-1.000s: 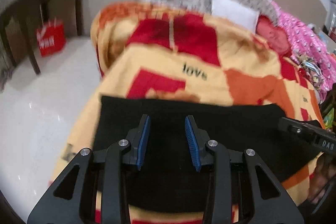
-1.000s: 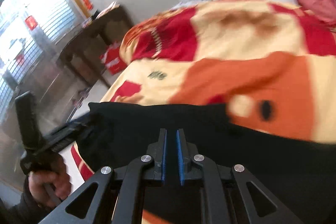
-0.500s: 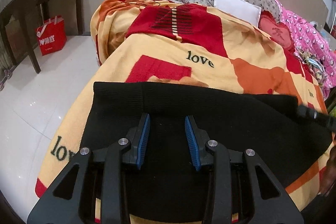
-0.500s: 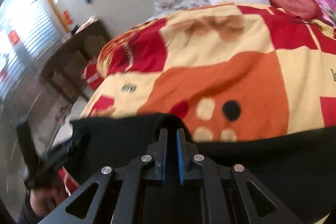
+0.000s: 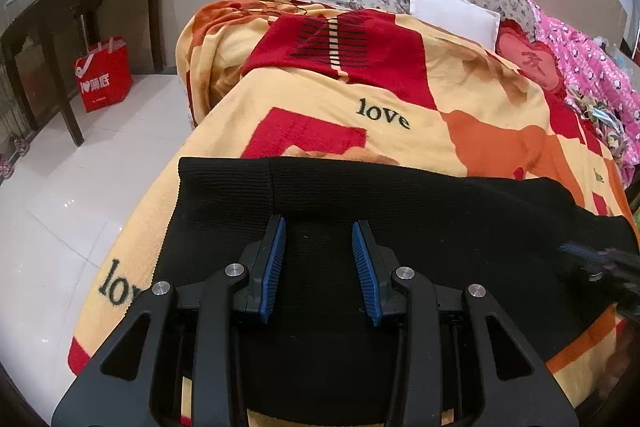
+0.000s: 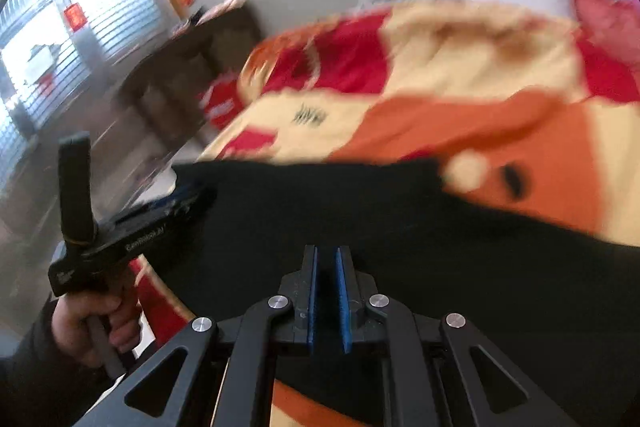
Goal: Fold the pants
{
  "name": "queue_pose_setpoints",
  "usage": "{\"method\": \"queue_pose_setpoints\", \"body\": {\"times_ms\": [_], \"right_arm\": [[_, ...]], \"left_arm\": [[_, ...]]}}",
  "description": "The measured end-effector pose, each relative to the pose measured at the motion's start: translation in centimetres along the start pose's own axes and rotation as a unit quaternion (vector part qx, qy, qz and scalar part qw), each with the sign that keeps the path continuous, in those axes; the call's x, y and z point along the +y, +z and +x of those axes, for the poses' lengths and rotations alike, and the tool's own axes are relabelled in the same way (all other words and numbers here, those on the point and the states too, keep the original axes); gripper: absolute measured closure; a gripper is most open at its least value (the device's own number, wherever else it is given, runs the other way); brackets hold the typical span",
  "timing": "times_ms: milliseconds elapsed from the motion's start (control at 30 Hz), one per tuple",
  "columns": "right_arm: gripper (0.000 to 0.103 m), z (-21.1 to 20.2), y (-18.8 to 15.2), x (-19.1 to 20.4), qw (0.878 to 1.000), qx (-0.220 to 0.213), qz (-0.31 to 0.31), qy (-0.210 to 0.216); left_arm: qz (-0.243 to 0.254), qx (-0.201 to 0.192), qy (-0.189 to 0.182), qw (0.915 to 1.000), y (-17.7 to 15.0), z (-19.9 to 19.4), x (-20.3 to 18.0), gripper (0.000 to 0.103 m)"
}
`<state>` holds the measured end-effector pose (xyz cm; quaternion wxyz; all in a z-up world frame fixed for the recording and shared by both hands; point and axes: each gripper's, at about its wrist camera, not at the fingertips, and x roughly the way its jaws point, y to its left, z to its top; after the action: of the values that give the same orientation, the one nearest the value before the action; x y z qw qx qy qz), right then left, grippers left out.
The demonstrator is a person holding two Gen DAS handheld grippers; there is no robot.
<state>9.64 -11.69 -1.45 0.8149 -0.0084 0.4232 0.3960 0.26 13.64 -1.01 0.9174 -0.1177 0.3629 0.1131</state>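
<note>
black pants [image 5: 400, 211] flat on blanket [image 5: 400, 99]

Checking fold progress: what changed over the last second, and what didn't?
The black pants now lie flatter on the blanket, ribbed waistband edge farther up it in the left wrist view. Nothing gripped or released. Unchanged: left claw open over the fabric, right claw nearly shut; whether it pinches fabric is unclear.
</note>
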Motion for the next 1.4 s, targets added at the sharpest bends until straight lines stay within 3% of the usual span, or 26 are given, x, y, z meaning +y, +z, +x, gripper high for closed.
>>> {"method": "queue_pose_setpoints", "body": {"times_ms": [67,133,167,200,233,300,367,467,533,633,700,833,900,933,1033,1167,1233,1267,1400], "right_arm": [[0.103,0.4,0.8,-2.6,0.999,-0.004,0.047,0.015],[0.103,-0.3,1.7,-5.8,0.993,-0.019,0.113,0.012],[0.101,-1.1,2.1,-6.8,0.991,-0.033,0.129,-0.012],[0.099,-2.0,2.3,-8.0,0.986,-0.043,0.143,-0.076],[0.099,-2.7,2.3,-9.3,0.979,-0.048,0.163,-0.115],[0.099,-4.6,1.2,-12.8,0.964,-0.068,0.237,-0.101],[0.099,-6.4,0.4,-13.6,0.957,-0.096,0.258,-0.093],[0.098,-8.7,0.2,-10.4,0.968,-0.135,0.196,-0.074],[0.098,-7.4,0.4,-6.8,0.986,-0.108,0.122,-0.046],[0.098,-3.7,-0.5,-3.6,0.993,-0.031,0.039,-0.103],[0.098,-2.7,-1.2,-3.8,0.990,-0.026,0.022,-0.135],[0.098,-5.6,-2.3,-7.0,0.984,-0.039,0.032,-0.172],[0.098,-7.3,-2.6,-9.6,0.976,-0.037,0.037,-0.212],[0.098,-8.1,-2.9,-10.8,0.976,-0.039,0.041,-0.209],[0.100,-10.9,-3.7,-15.1,0.971,-0.049,0.052,-0.229],[0.103,-12.3,-3.6,-17.5,0.979,-0.046,0.043,-0.195],[0.099,-13.1,-3.8,-17.3,0.970,-0.039,0.026,-0.239],[0.098,-13.2,-3.8,-17.9,0.952,-0.024,0.023,-0.305],[0.099,-16.0,-5.6,-21.1,0.958,-0.051,0.080,-0.271]], "left_arm": [[0.001,0.001,-0.006,1.0000,0.0,0.0,0.1,0.068],[0.002,0.000,-0.007,1.0000,0.0,0.0,0.1,0.068],[0.004,0.000,-0.006,1.0000,0.0,0.0,0.1,0.068],[0.006,-0.001,-0.004,1.0000,-0.1,0.0,0.0,0.068],[0.006,-0.001,-0.004,1.0000,0.0,0.0,0.0,0.068],[0.007,0.002,-0.001,1.0000,0.0,-0.1,-0.1,0.068],[0.011,0.013,0.010,0.9998,0.4,-0.5,-0.6,0.068],[0.024,-0.018,-0.010,0.9995,0.9,-2.9,-2.3,0.068],[0.056,-0.042,-0.053,0.9961,1.2,-4.8,-5.2,0.068],[0.103,-0.013,-0.142,0.9845,1.1,-4.8,-10.4,0.068],[0.142,0.003,-0.149,0.9786,0.3,-3.9,-14.1,0.068],[0.163,0.058,-0.161,0.9718,-2.0,-0.7,-17.2,0.068],[0.178,0.023,-0.151,0.9722,-3.0,-0.7,-17.4,0.067],[0.180,0.014,-0.152,0.9717,-3.3,-0.8,-17.3,0.067],[0.158,0.014,-0.166,0.9732,-3.2,-0.7,-16.8,0.067],[0.135,0.015,-0.191,0.9721,-2.9,-0.7,-15.8,0.067],[0.124,0.015,-0.202,0.9715,-3.0,-0.6,-15.5,0.067],[0.119,0.015,-0.207,0.9710,-3.0,-0.6,-15.5,0.067],[0.095,0.016,-0.230,0.9683,-2.9,-0.7,-15.0,0.067]]}}
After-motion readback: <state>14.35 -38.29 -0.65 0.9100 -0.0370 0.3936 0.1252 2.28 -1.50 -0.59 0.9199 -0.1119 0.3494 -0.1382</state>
